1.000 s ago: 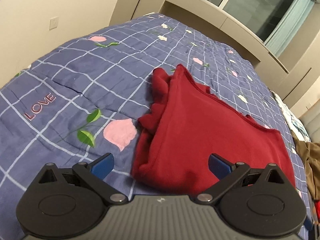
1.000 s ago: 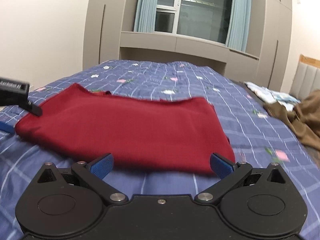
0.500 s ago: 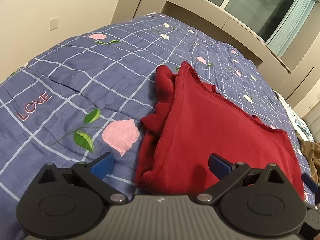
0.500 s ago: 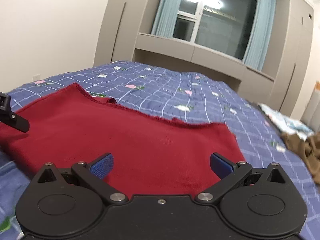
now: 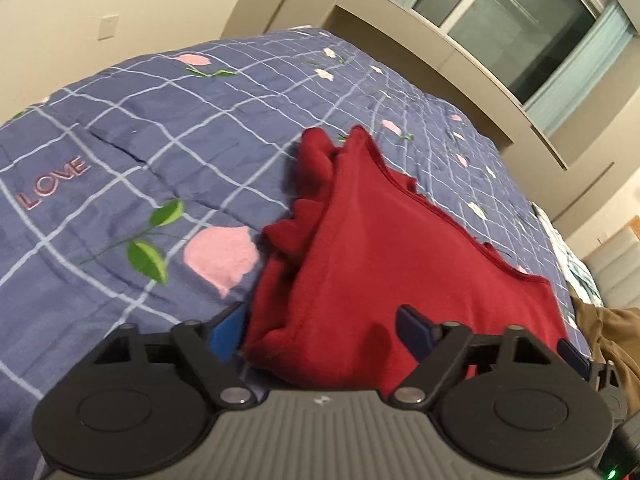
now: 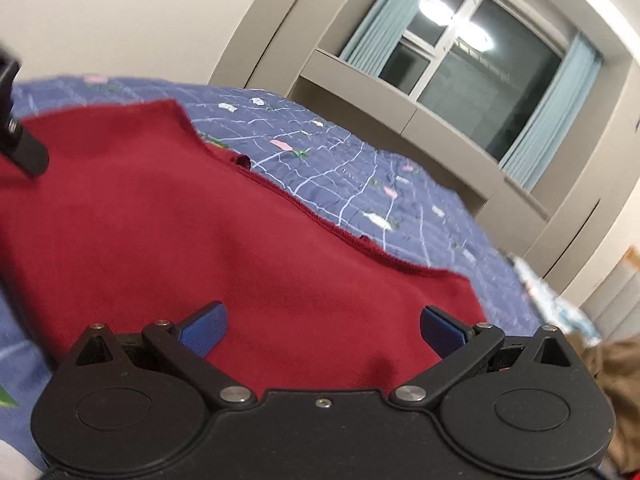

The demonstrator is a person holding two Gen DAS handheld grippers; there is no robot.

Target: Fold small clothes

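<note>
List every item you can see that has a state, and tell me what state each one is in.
red garment: partly folded, lying on the bed, left edge bunched.
left gripper: open, jaws just been closing, garment's near corner between them.
right gripper: open, over the garment's near edge.
quilt: spread flat.
curtains: drawn aside.
brown clothing: crumpled, unfolded.

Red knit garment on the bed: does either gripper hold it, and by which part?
Neither yet. The left gripper, just closing, straddles the red knit garment's near corner; the right gripper is open above it.

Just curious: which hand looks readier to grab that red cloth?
Probably the left: its tongs have just been closing around the red cloth's bunched corner. The right tongs hover open over flat cloth.
</note>
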